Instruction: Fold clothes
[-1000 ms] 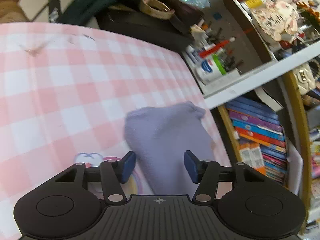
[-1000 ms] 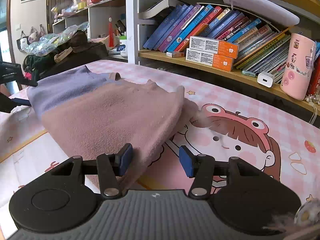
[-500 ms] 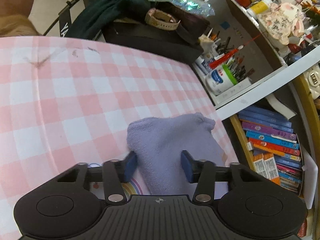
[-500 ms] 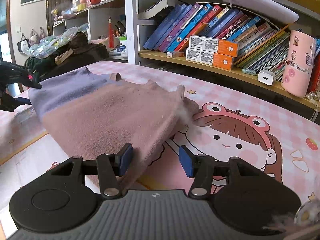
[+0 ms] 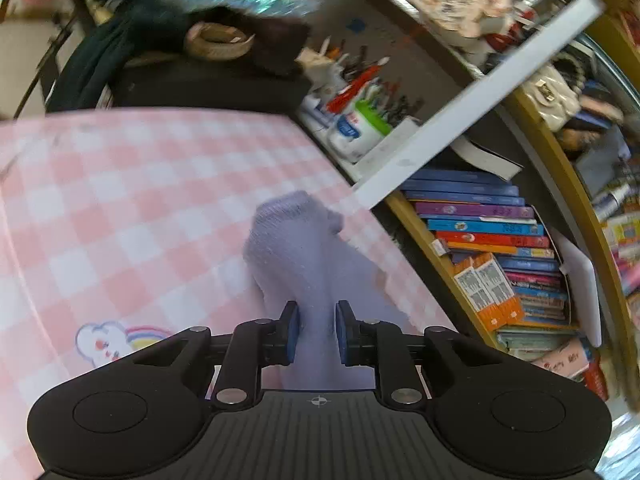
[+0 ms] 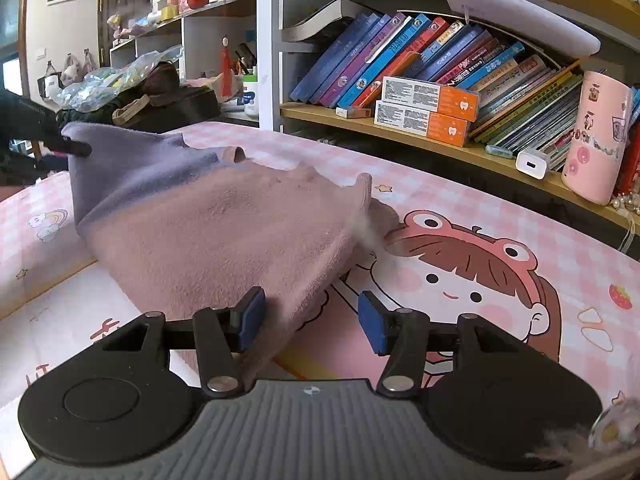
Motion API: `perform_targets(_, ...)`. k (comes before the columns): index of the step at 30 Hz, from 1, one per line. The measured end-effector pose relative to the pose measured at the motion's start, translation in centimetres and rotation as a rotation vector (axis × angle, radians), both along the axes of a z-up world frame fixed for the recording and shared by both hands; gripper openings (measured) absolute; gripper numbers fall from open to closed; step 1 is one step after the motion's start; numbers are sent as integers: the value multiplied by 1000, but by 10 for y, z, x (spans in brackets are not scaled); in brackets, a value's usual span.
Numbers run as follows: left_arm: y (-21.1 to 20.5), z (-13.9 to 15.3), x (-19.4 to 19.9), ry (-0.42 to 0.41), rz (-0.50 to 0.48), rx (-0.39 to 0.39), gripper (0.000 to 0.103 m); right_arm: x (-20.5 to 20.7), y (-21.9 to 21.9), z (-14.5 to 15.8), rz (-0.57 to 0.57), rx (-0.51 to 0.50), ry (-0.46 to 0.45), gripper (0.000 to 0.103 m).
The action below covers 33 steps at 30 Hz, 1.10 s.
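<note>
The left claw (image 5: 313, 330) is clamped on the lilac end of the soft lilac-and-pink knitted garment (image 6: 208, 224), lifting it at ten o'clock, probably to fold; the right claw (image 6: 311, 318) gapes over the pink hem on the pink cartoon-print worktop (image 6: 460, 280).

A lived-in home room, probably a child's, is being shown. A counter (image 6: 460, 216) is being covered by a pink checked cloth printed with a cartoon girl (image 6: 472, 276). Wooden shelves behind it are being filled with picture books (image 6: 400, 60), a pink cartoon cup (image 6: 596, 136) and a phone charger (image 6: 530, 164). Pens (image 5: 360, 88), trinkets and bags (image 6: 116, 76) are being kept nearby.
</note>
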<state>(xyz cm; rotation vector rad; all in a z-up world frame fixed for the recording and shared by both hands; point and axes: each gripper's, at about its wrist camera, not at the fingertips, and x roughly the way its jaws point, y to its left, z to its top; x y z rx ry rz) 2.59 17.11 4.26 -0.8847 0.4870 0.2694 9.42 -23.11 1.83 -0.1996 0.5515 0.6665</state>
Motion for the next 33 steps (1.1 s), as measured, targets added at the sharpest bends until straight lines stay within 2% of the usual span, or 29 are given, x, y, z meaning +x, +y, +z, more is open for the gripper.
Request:
perform_targets(5, 8, -13, 7, 28, 19, -46, 41, 1, -2, -1, 2, 10, 8, 49)
perform_targets(8, 12, -21, 16, 42, 27, -62, 47, 2, -2, -1, 0, 13, 11, 49)
perform_targets(11, 15, -29, 23, 47, 39, -83, 48, 2, -2, -1, -1, 19, 16, 49)
perform_targets(16, 24, -37, 19, -3, 64, -177, 49, 2, -3, -1, -10, 32, 35, 49)
perform_targets(18, 30, -42, 17, -27, 76, -224, 47, 2, -3, -1, -14, 36, 42, 49)
perform_targets(20, 33, -44, 16, -43, 76, -238, 40, 3, -4, -1, -17, 51, 60, 49)
perform_targets(24, 27, -30, 9, -104, -2, -143, 33, 6, -8, -2, -43, 99, 112, 49)
perform_targets(26, 24, -23, 5, -135, -41, -95, 15, 6, -8, -3, -60, 117, 130, 49)
perform_targets(27, 22, -20, 3, -150, -60, -71, 12, 6, -8, -3, -63, 124, 138, 49)
perform_targets(30, 18, -10, -2, -196, -118, 1, 10, 7, -3, -4, -49, 152, 179, 51)
perform_targets(33, 15, 0, -9, -240, -168, 67, 10, 2, 16, -4, -30, 101, 147, 51)
